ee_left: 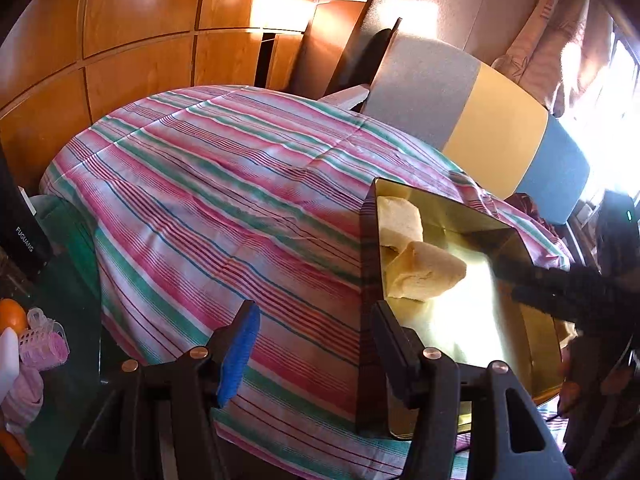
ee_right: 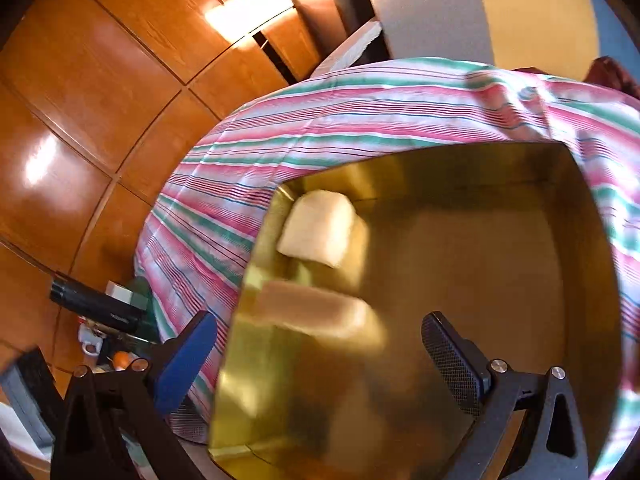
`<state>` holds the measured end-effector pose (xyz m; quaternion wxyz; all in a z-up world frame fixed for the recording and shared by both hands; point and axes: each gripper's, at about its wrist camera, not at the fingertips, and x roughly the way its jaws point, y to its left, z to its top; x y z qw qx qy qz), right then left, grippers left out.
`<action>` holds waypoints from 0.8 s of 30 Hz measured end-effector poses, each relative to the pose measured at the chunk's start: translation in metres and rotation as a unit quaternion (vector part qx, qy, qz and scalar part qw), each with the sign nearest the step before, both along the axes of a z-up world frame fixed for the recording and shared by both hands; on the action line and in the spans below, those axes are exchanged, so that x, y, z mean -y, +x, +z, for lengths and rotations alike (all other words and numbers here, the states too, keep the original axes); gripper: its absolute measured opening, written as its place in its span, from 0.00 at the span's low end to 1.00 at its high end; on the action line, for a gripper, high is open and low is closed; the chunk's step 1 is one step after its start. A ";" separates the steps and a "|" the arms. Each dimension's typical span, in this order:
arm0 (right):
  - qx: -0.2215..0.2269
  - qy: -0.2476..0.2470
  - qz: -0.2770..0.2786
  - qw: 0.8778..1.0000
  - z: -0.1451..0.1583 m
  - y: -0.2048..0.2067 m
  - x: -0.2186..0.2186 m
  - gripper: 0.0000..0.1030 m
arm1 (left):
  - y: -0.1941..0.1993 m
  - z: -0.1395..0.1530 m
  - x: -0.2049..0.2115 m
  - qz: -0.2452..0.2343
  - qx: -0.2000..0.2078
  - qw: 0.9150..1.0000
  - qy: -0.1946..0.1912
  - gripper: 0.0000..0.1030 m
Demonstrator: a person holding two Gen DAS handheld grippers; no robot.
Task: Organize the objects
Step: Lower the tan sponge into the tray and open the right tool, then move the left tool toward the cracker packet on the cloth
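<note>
Both the left gripper (ee_left: 316, 344) and right gripper (ee_right: 320, 354) hang released over the gold box (ee_left: 472, 222), so lift straight clear of the pale bundles (ee_left: 426, 276).

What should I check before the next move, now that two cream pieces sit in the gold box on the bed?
1. Left hand-held gripper empty, pads clear of things: ok.
2. Right hand-held gripper open over the gold box, nothing held: ok.
3. Far cream piece lying inside the box: ok.
4. Near cream piece fully settled: cannot tell, blurred in the right view.
5. Box lying flat on the striped bedspread: ok.
6. Further items to collect, side table at left: not ok, clutter remains.
</note>
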<state>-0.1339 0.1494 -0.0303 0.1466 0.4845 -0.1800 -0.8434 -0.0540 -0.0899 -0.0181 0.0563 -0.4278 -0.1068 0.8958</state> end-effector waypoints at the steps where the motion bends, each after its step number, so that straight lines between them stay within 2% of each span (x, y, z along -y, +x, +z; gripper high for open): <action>1: -0.004 0.008 -0.002 1.000 0.002 0.008 -0.004 1.00 | 0.000 0.000 -0.001 -0.001 0.002 1.000 0.003 0.57; 8: -0.037 0.055 -0.020 0.998 0.007 0.069 -0.041 1.00 | 0.003 0.000 -0.022 -0.035 0.017 0.999 0.022 0.57; 13: -0.048 0.050 -0.046 0.997 0.011 0.108 -0.077 1.00 | 0.006 0.006 -0.049 -0.076 0.013 0.997 0.020 0.57; 19: -0.055 0.056 -0.118 0.990 0.018 0.152 -0.139 1.00 | 0.008 0.014 -0.090 -0.127 0.008 0.992 0.004 0.57; 24: -0.044 0.067 -0.205 0.976 0.022 0.196 -0.213 1.00 | 0.012 0.020 -0.132 -0.177 0.002 0.984 -0.008 0.57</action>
